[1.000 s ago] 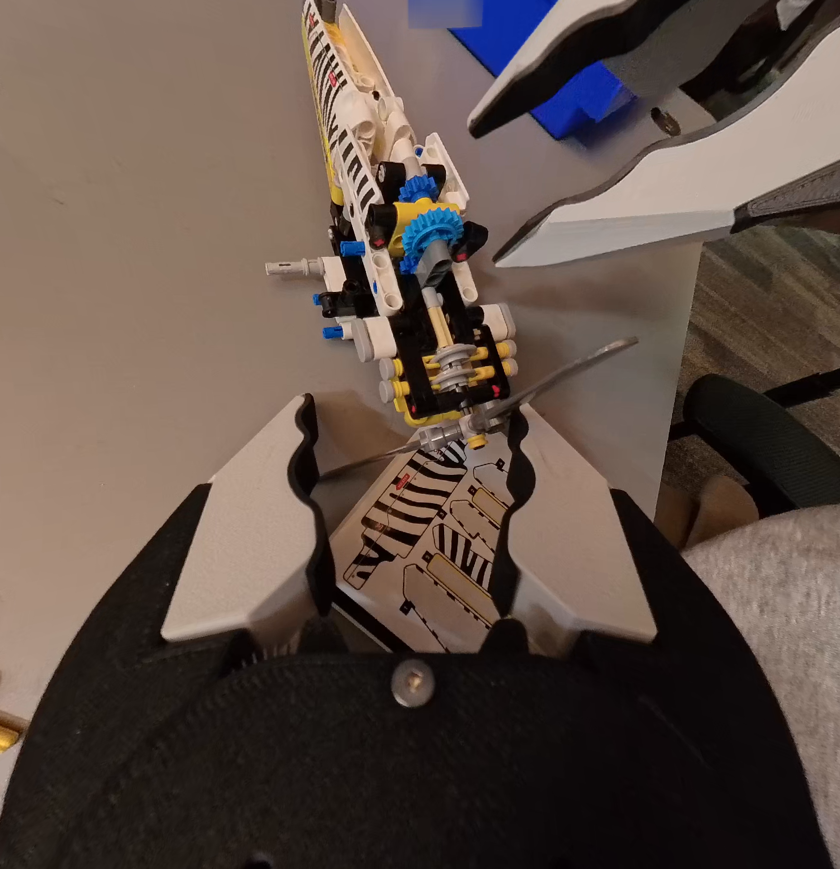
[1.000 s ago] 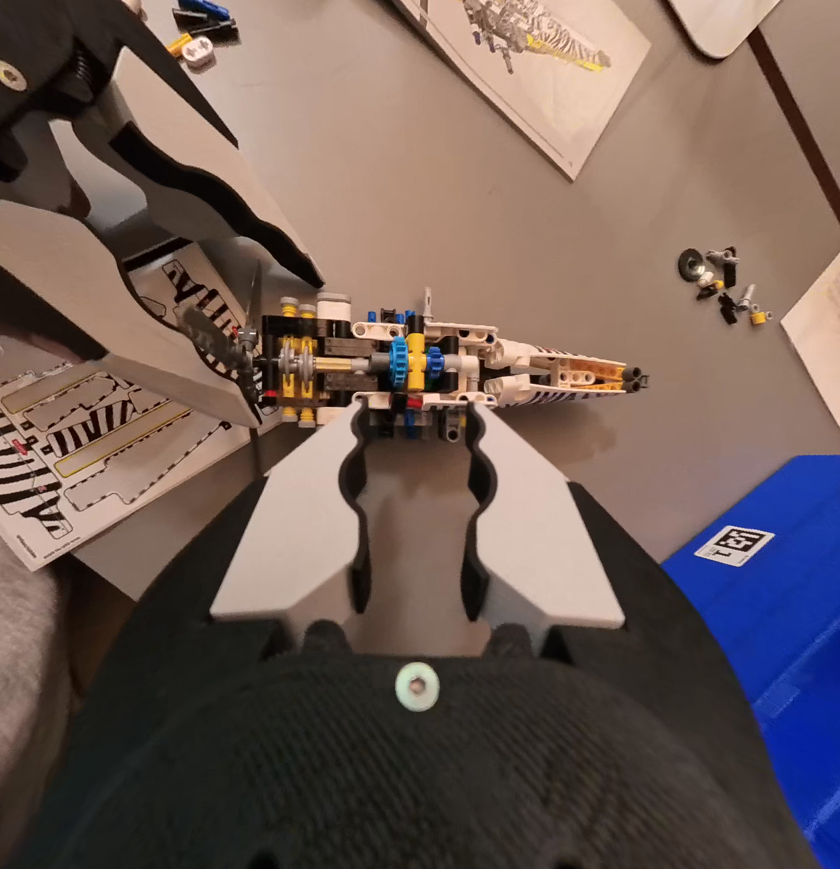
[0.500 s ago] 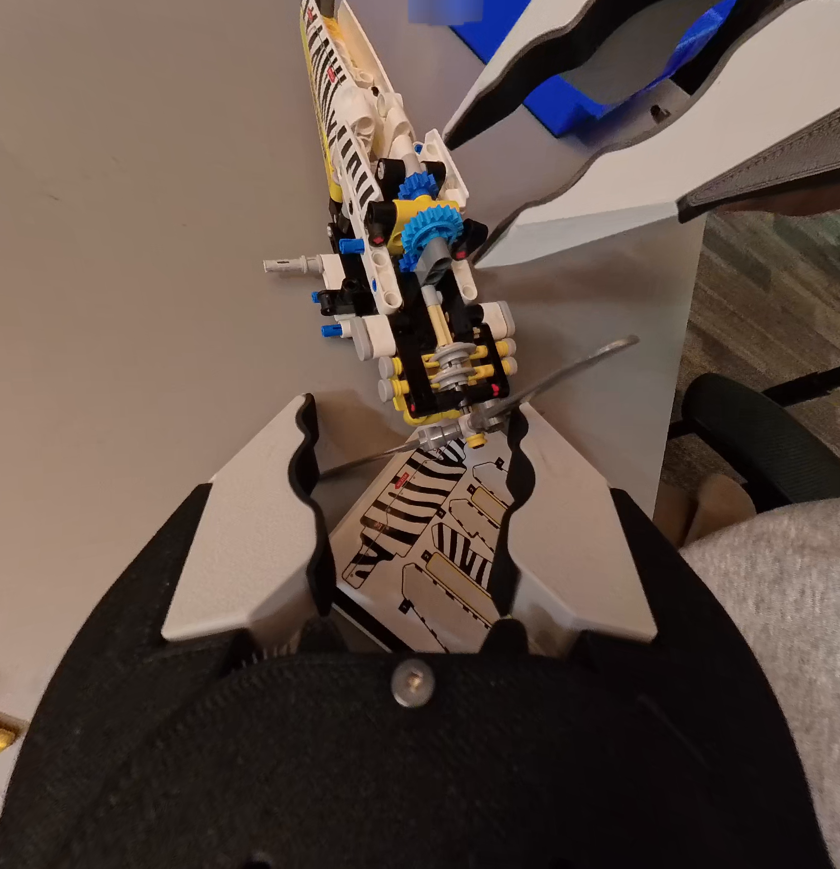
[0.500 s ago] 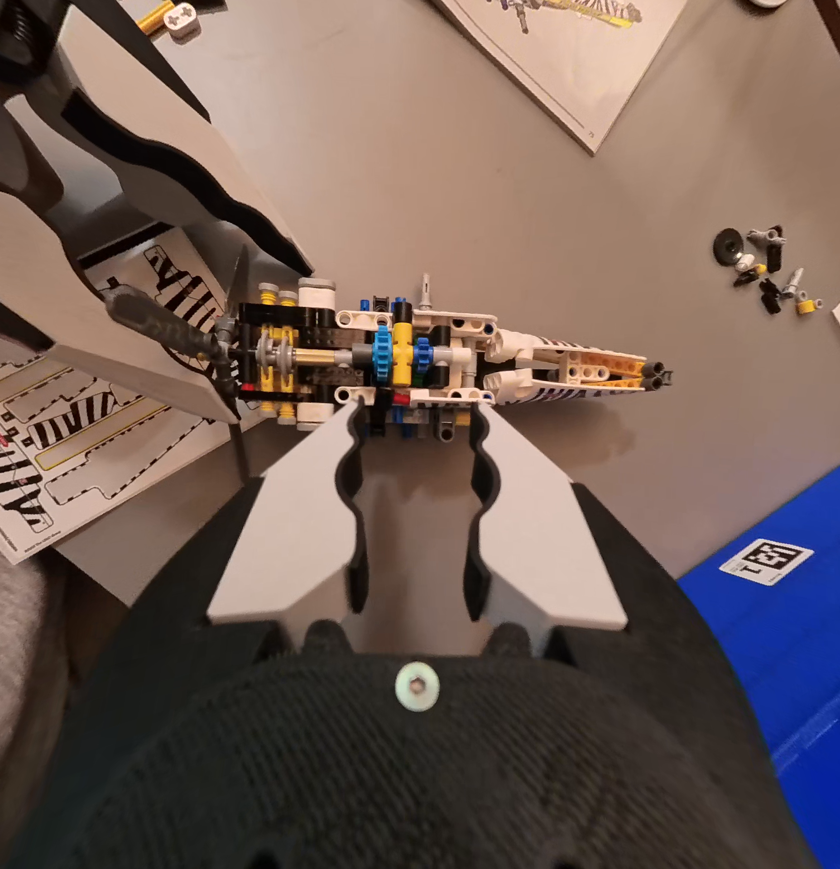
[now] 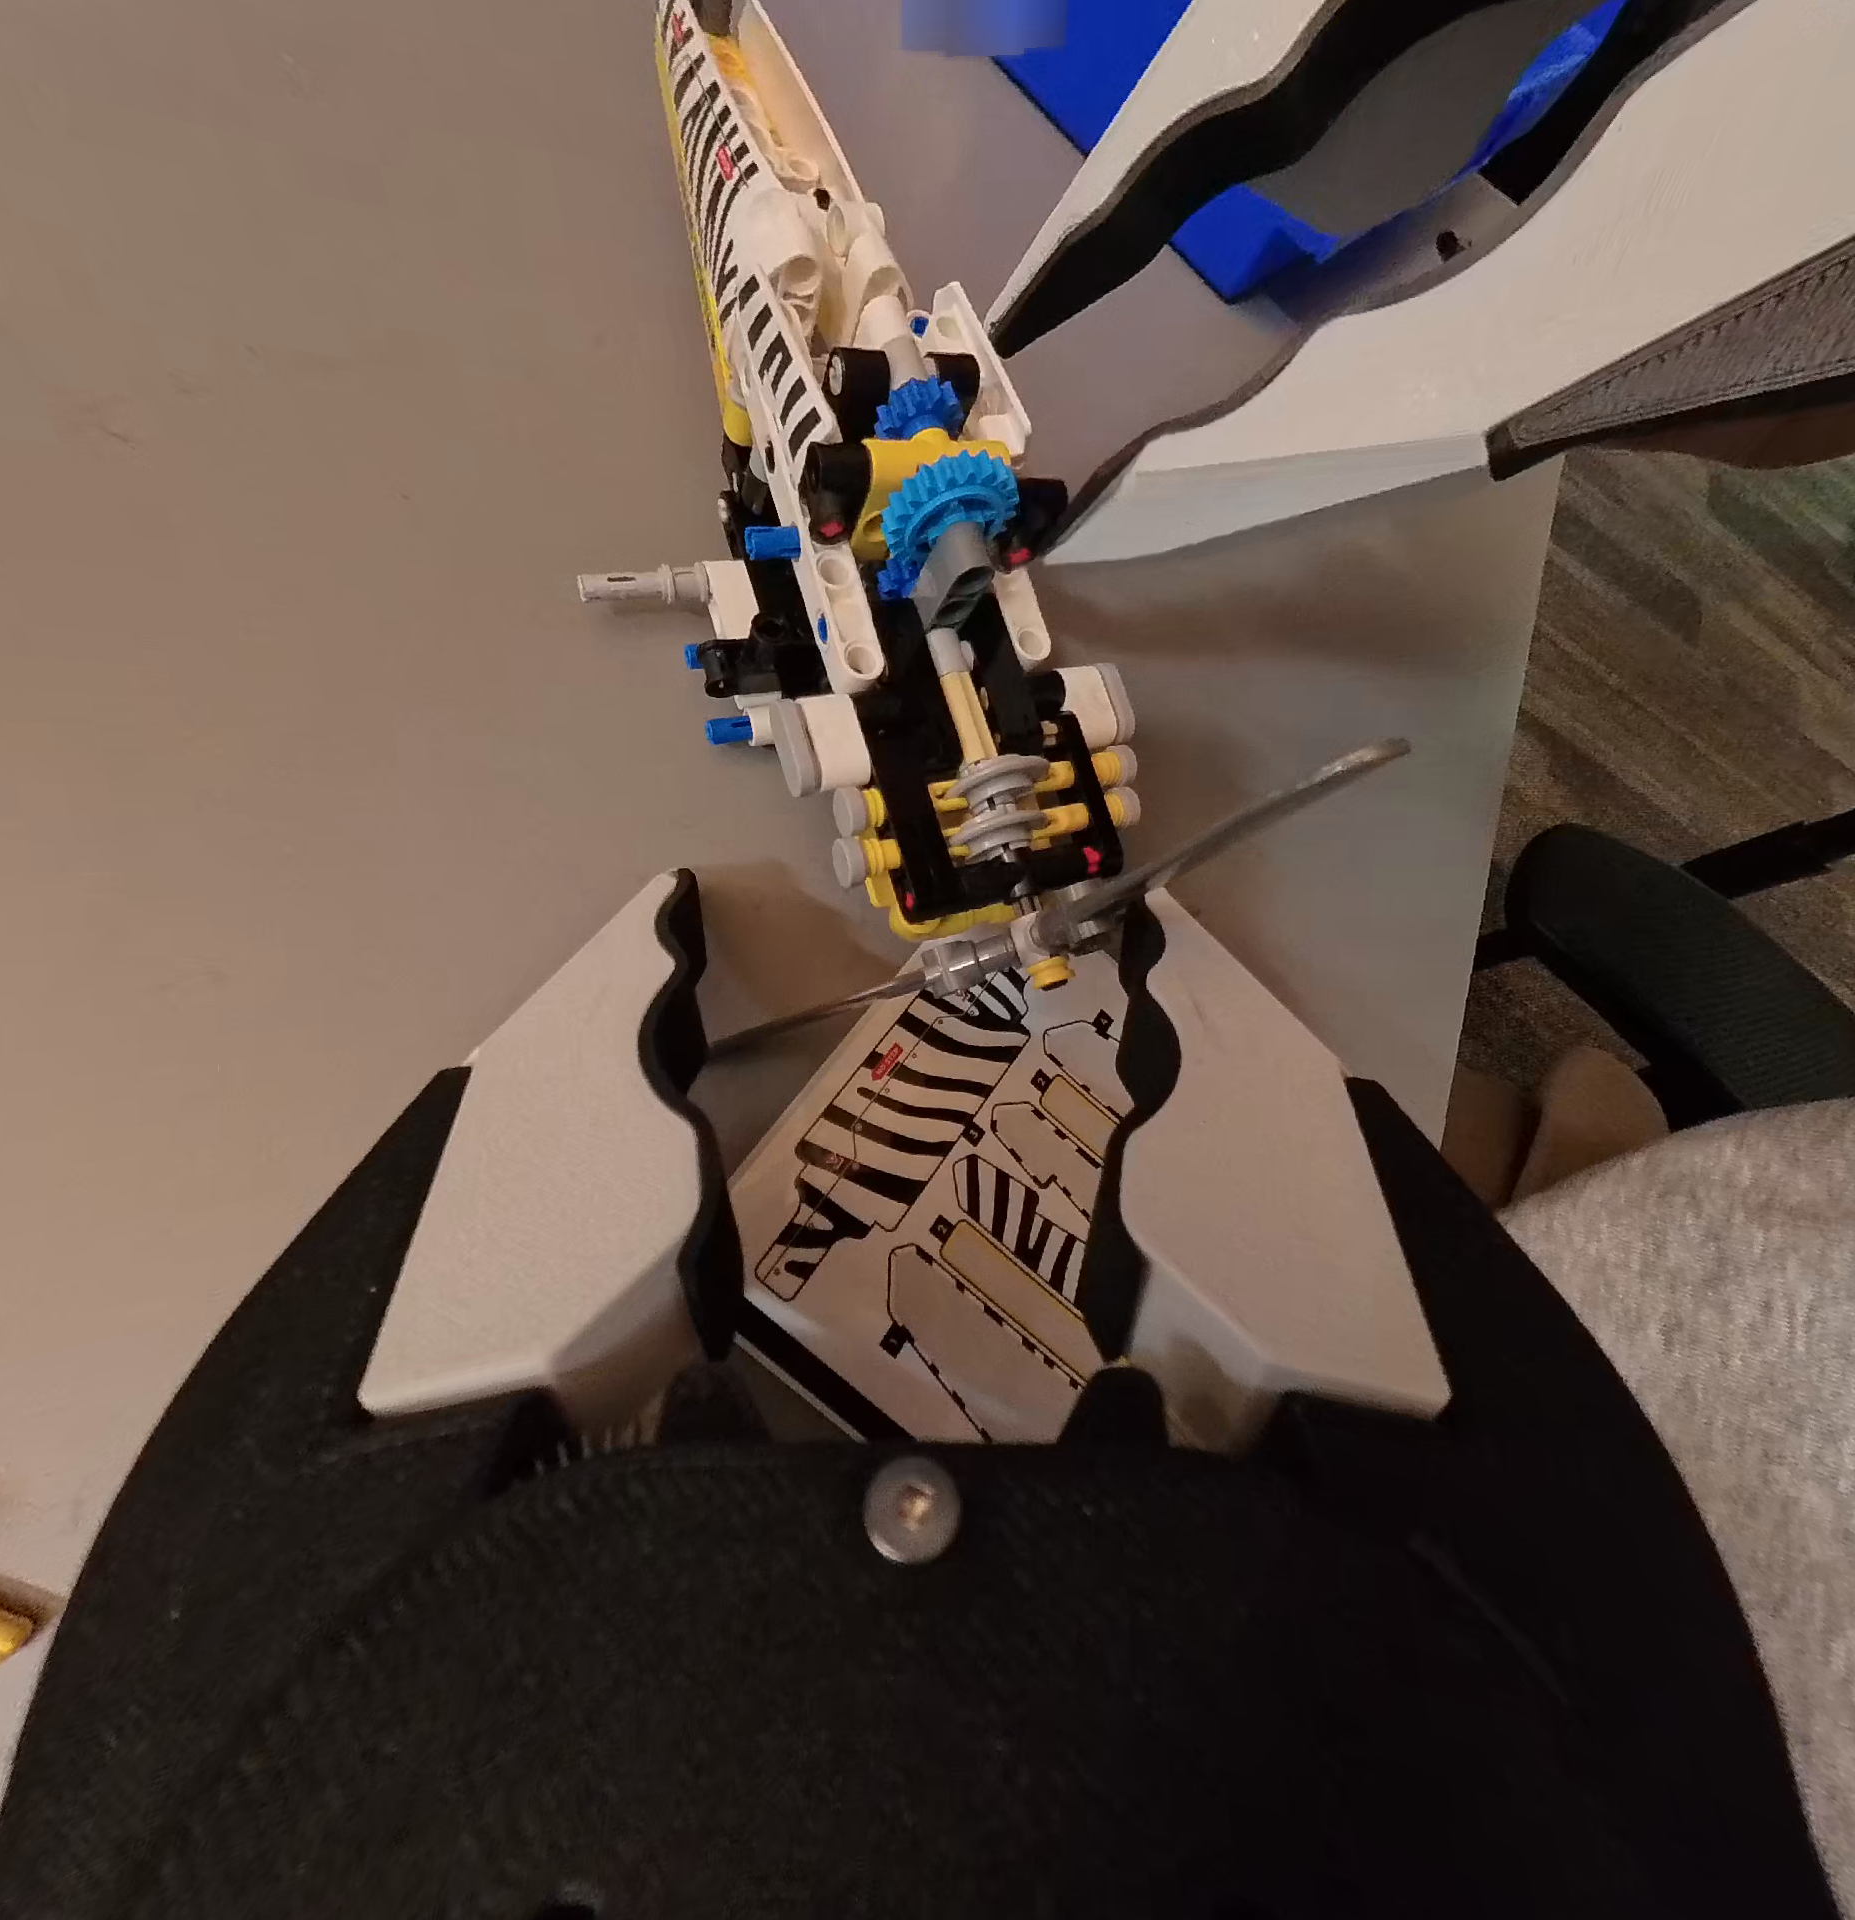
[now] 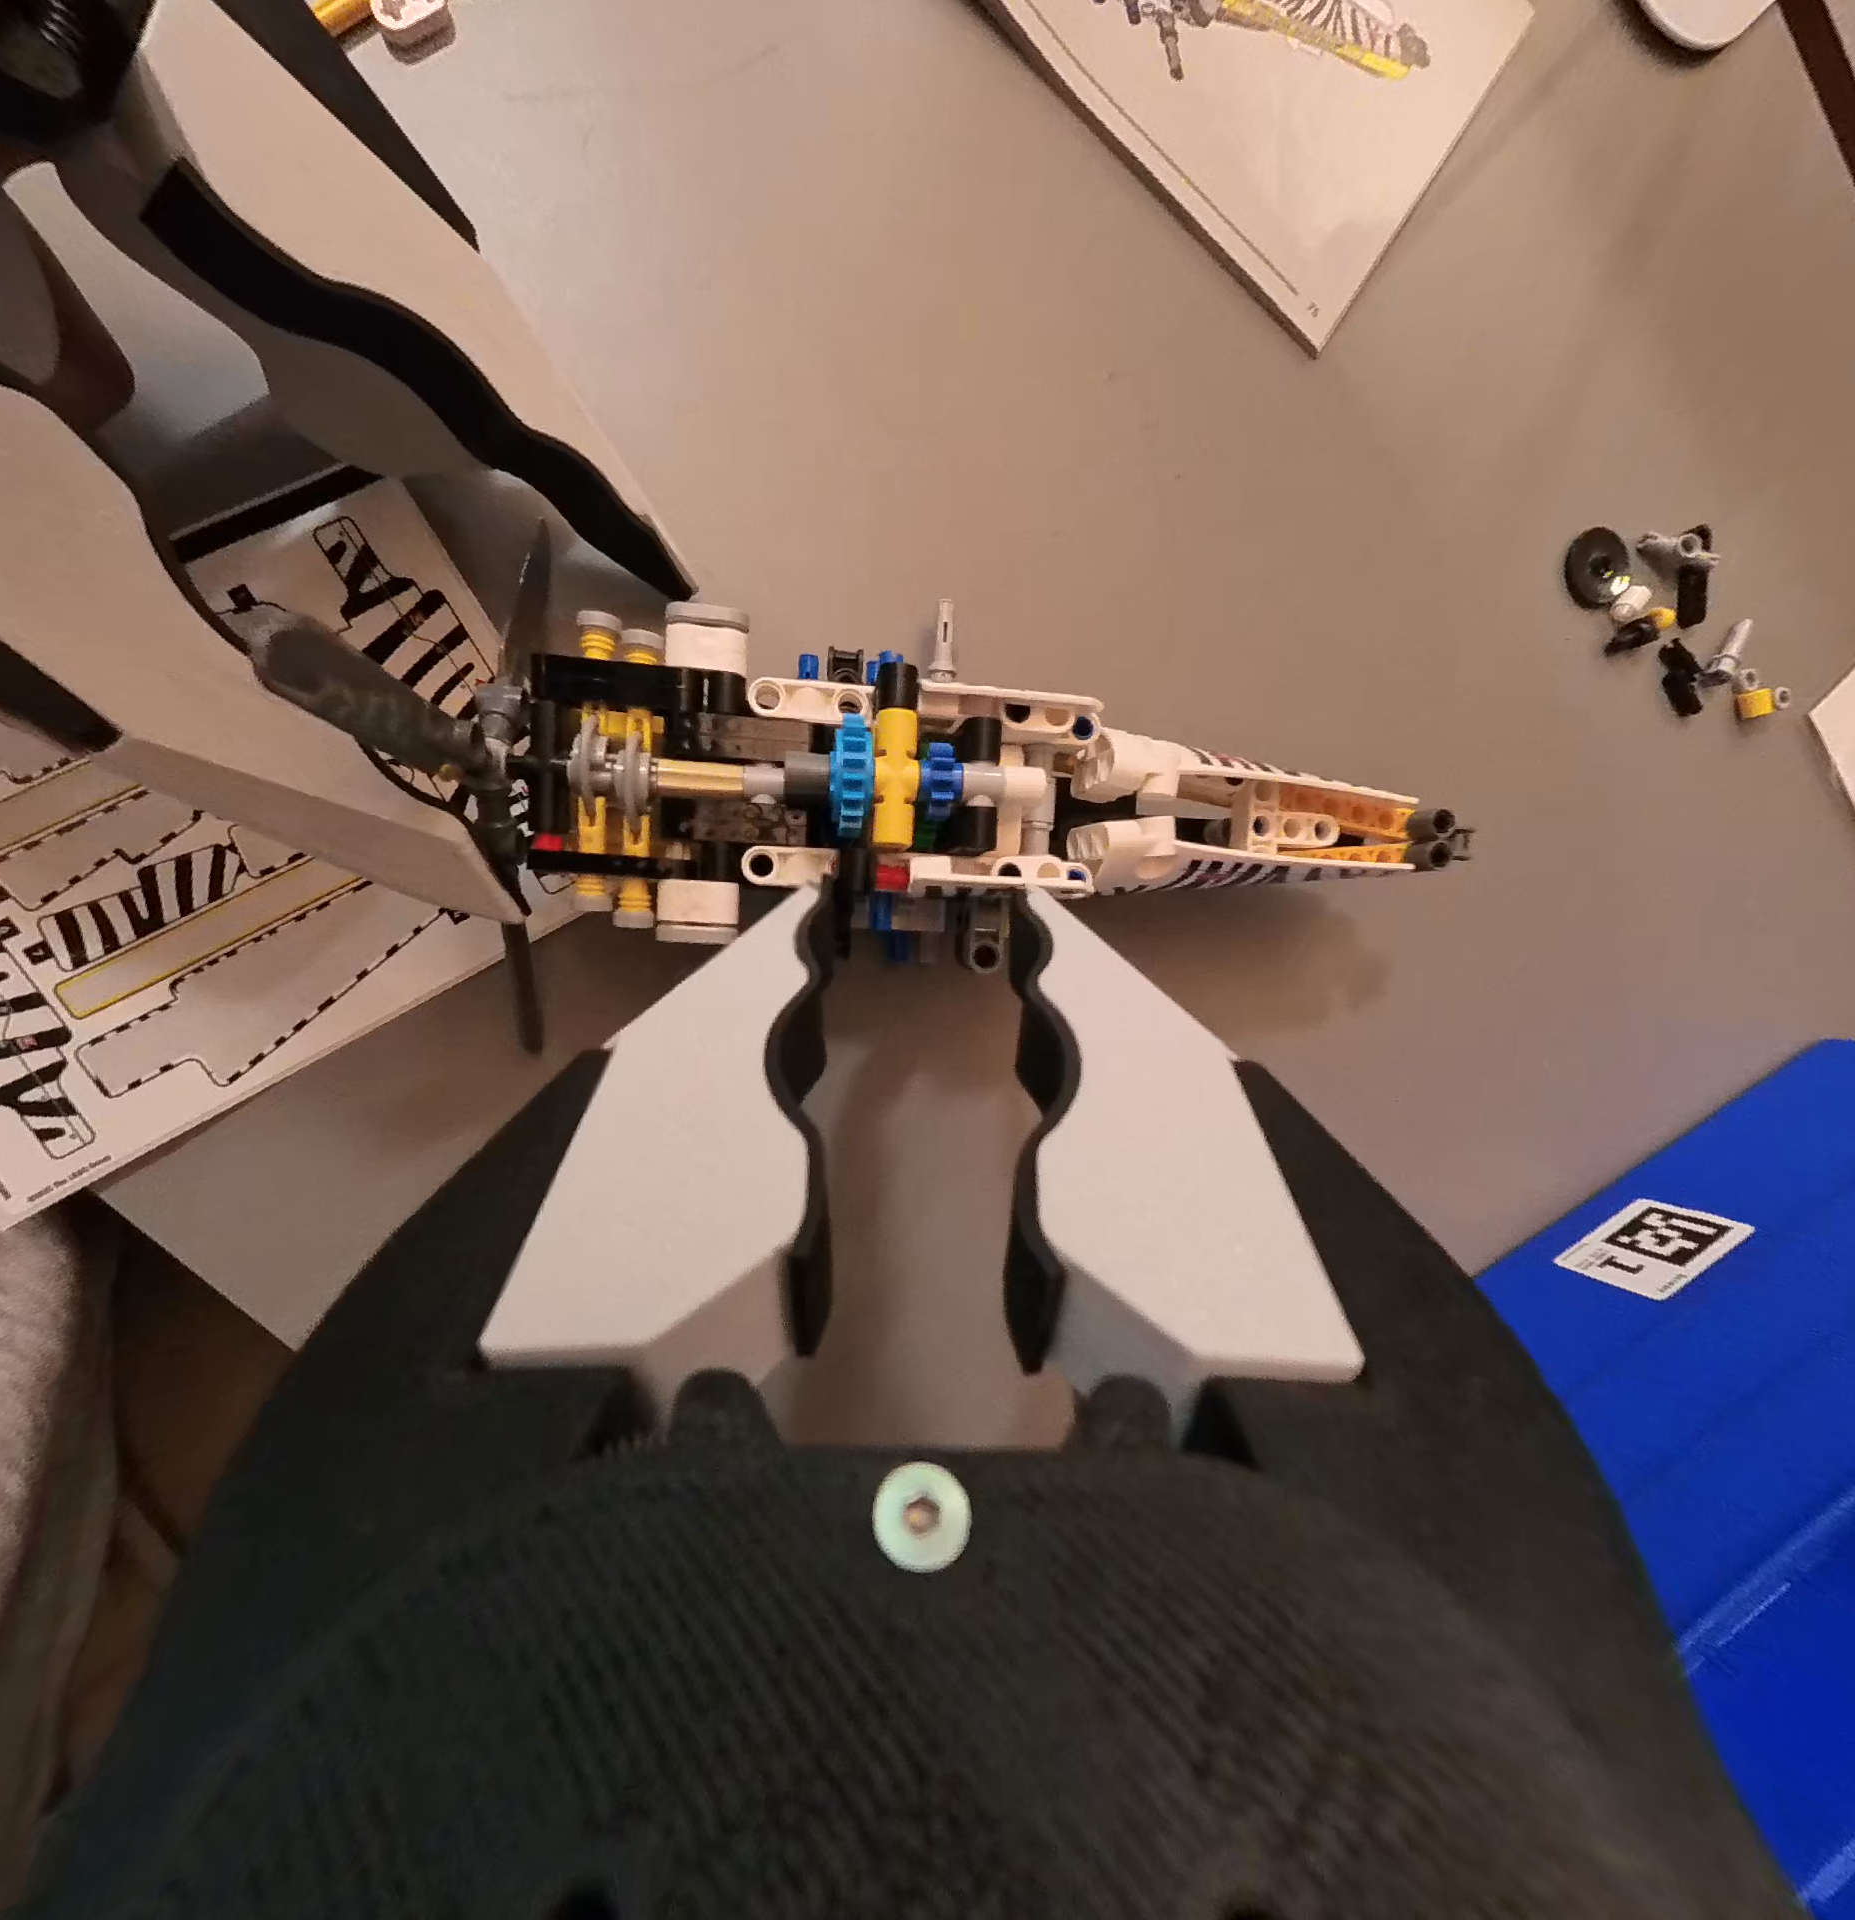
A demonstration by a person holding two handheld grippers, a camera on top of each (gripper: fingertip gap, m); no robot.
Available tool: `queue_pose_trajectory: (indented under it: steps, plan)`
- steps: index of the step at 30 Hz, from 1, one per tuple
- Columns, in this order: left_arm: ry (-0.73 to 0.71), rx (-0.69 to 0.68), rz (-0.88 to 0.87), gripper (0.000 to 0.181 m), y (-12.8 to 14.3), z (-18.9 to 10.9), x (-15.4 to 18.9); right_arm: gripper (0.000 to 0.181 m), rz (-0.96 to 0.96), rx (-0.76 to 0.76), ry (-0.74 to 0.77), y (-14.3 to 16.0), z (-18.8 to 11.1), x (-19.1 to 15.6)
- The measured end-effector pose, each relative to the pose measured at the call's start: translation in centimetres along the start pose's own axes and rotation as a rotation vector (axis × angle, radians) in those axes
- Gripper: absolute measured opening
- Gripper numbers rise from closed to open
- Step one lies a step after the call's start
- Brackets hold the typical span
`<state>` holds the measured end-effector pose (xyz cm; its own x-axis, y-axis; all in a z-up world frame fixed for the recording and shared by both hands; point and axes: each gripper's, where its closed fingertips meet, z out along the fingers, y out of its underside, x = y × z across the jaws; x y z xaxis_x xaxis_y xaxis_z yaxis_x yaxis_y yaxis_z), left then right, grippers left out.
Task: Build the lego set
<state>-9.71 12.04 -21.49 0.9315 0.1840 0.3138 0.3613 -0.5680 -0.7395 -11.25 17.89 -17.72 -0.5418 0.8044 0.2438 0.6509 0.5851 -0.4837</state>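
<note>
A long lego plane model (image 5: pixel 902 623) with zebra-striped white panels, blue gears and a grey propeller (image 5: pixel 1048 925) lies on the grey table (image 5: pixel 279 520). My left gripper (image 5: pixel 907 914) is open, its fingertips on either side of the propeller end; one blade touches the right finger. In the right wrist view the model (image 6: pixel 902 769) lies crosswise. My right gripper (image 6: pixel 923 904) is open, and its tips flank the small pins on the model's near side at the gear section. The right gripper also shows in the left wrist view (image 5: pixel 1022 442), and the left gripper in the right wrist view (image 6: pixel 601 743).
A zebra sticker sheet (image 6: pixel 175 904) lies under the propeller end at the table's corner. An instruction booklet (image 6: pixel 1266 135) lies at the far side, with several loose small parts (image 6: pixel 1650 623) to the right. A blue bin (image 6: pixel 1681 1403) is close by. The table edge (image 5: pixel 1505 831) and a chair (image 5: pixel 1681 987) are near. The grippers' ends are close to 8 cm from one another.
My right gripper has moved in until its tips reach the model's side at the gears. The left gripper and the model have stayed where they were.
</note>
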Motion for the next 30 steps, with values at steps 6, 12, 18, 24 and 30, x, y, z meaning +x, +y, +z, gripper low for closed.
queue_pose_trajectory:
  steps: [6, 12, 18, 24, 30]
  plan:
    - [0.0, -0.001, 0.0, 0.079, 0.01, -0.01, 0.03, 0.028, -0.013, 0.0, 0.01, -0.04, -0.05, -0.1]
    - [0.001, 0.0, 0.001, 0.079, 0.01, -0.03, 0.08, 0.036, -0.01, 0.011, 0.028, -0.09, -0.09, 0.29]
    - [0.004, -0.002, -0.001, 0.079, 0.02, -0.02, 0.11, 0.049, 0.013, 0.038, 0.044, -0.32, -0.09, 0.84]
    - [0.006, -0.002, -0.002, 0.078, 0.03, -0.03, 0.13, 0.05, 0.057, 0.059, -0.026, -0.07, 0.36, 0.71]
    - [0.01, -0.003, -0.005, 0.078, 0.04, -0.03, 0.15, 0.047, 0.041, 0.062, -0.057, -0.05, 0.3, 0.56]
